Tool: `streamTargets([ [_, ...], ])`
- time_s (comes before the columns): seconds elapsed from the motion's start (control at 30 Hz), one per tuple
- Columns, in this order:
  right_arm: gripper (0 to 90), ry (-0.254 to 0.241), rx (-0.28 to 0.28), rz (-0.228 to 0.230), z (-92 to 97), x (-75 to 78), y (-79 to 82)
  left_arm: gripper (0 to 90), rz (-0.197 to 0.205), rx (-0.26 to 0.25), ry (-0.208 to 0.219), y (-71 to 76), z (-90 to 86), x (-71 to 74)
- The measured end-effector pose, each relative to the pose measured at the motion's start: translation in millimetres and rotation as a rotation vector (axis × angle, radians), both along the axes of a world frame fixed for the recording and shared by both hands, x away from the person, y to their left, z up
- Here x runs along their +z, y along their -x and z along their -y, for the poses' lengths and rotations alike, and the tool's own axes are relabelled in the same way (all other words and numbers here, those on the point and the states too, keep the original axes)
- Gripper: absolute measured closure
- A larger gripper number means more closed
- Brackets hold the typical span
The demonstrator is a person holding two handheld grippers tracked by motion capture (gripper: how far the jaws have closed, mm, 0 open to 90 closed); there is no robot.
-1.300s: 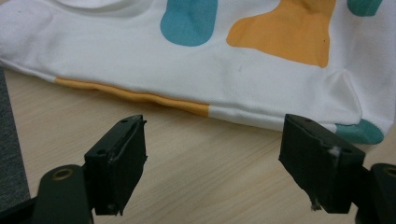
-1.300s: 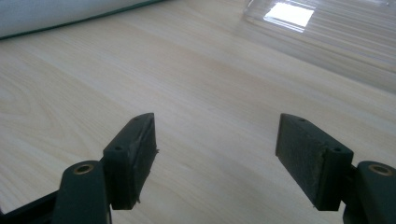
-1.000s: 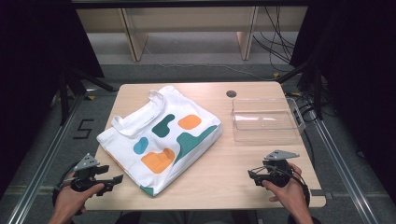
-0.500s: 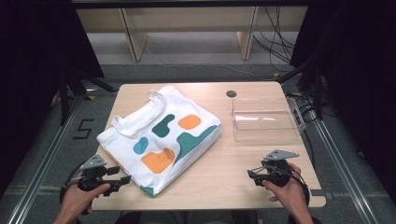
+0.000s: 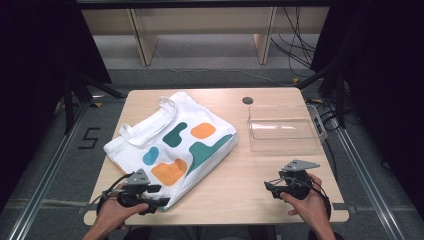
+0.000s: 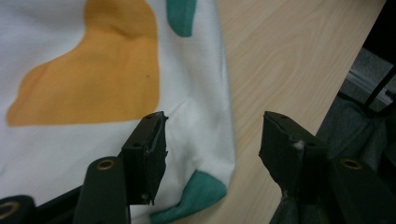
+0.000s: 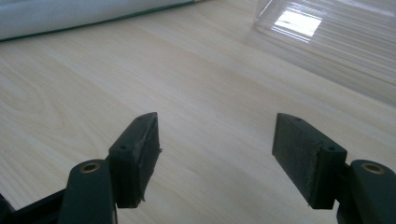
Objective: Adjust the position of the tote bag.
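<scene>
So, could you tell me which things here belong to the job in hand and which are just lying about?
In the job:
- tote bag, its near corner between the jaws
- left gripper, open, jaws just been closing

Lying about:
- clear plastic tray
- right gripper, open over bare table

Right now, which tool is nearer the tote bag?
Left. The left tool is at the tote bag's near corner, jaws open around its edge. The right tool sits apart over bare table, nearer the clear tray.
</scene>
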State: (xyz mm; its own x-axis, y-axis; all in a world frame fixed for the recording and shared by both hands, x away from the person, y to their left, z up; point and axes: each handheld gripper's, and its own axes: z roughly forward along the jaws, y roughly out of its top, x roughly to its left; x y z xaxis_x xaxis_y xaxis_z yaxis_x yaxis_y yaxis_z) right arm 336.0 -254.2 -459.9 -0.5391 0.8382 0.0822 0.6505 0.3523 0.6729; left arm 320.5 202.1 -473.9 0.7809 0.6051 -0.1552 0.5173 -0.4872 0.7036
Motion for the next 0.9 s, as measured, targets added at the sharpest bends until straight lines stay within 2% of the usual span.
streamTargets([
  [0.03,33.0,0.0,0.0,0.0,0.0,0.0,0.0,41.3,0.0,0.0,0.0,0.0,0.0,0.0],
  [0.07,34.5,0.004,0.023,0.003,0.0,-0.2,-1.5,42.6,-0.014,-0.003,-0.009,-0.6,4.8,-1.6],
  [0.1,37.2,-0.012,0.025,-0.001,-1.5,-0.5,-1.5,43.6,-0.019,-0.009,-0.009,-1.5,9.7,-3.2],
  [0.13,39.2,0.01,0.045,0.023,-2.0,-1.5,-2.4,44.6,-0.004,-0.045,-0.04,-4.0,19.5,-5.0],
  [0.2,41.3,-0.001,0.056,0.024,-6.7,-3.9,-5.1,46.1,-0.01,-0.038,-0.043,-5.1,28.0,-7.5],
  [0.23,44.1,0.003,0.068,0.013,-9.2,-3.7,-6.3,48.8,0.001,-0.06,-0.074,-7.3,30.3,-7.8],
  [0.27,46.3,0.008,0.084,0.012,-11.8,-3.2,-8.2,51.3,-0.008,-0.036,-0.075,-7.3,34.2,-10.3],
  [0.3,48.5,0.002,0.093,0.018,-15.1,-2.9,-10.2,54.0,0.0,-0.059,-0.097,-9.4,35.4,-11.0],
  [0.33,48.5,0.002,0.093,0.018,-15.1,-2.9,-10.2,56.4,0.0,-0.059,-0.097,-9.4,35.4,-11.0],
  [0.37,55.0,0.001,0.118,0.028,-20.0,-1.4,-15.3,60.6,-0.001,-0.036,-0.106,-11.1,38.7,-14.4],
  [0.4,55.0,0.001,0.118,0.028,-20.0,-1.4,-15.3,64.7,-0.001,-0.036,-0.106,-11.1,38.7,-14.4],
  [0.43,60.7,-0.027,0.127,0.058,-27.2,-2.6,-19.8,68.3,0.017,-0.08,-0.131,-14.9,39.2,-15.0],
  [0.47,64.2,-0.006,0.156,0.052,-28.5,-0.2,-23.2,73.7,0.013,-0.072,-0.13,-14.5,40.3,-15.4],
  [0.5,67.4,-0.012,0.167,0.069,-33.3,-1.5,-26.1,78.0,0.023,-0.087,-0.142,-16.7,39.9,-15.4],
  [0.53,70.0,0.002,0.188,0.056,-37.4,-0.2,-28.5,81.0,0.02,-0.09,-0.142,-17.4,39.9,-15.3],
  [0.6,76.0,-0.004,0.214,0.057,-48.3,-1.1,-34.5,85.4,0.025,-0.089,-0.142,-17.7,39.8,-15.2],
  [0.67,79.9,0.023,0.249,0.047,-57.2,-1.2,-43.7,86.4,0.018,-0.074,-0.131,-16.9,40.3,-15.3],
  [0.77,83.9,0.011,0.257,0.054,-74.2,-4.9,-59.5,86.6,0.033,-0.101,-0.147,-15.2,44.0,-14.4],
  [0.8,84.7,0.027,0.267,0.057,-78.7,-4.4,-65.6,86.6,0.032,-0.087,-0.141,-14.6,45.7,-15.3],
  [0.83,85.3,0.031,0.273,0.045,-83.9,-3.8,-70.8,86.6,0.037,-0.11,-0.146,-15.2,45.8,-14.5],
  [0.9,87.1,0.042,0.275,0.036,-94.9,-5.3,-80.7,86.6,0.036,-0.107,-0.133,-15.4,46.9,-14.7],
])
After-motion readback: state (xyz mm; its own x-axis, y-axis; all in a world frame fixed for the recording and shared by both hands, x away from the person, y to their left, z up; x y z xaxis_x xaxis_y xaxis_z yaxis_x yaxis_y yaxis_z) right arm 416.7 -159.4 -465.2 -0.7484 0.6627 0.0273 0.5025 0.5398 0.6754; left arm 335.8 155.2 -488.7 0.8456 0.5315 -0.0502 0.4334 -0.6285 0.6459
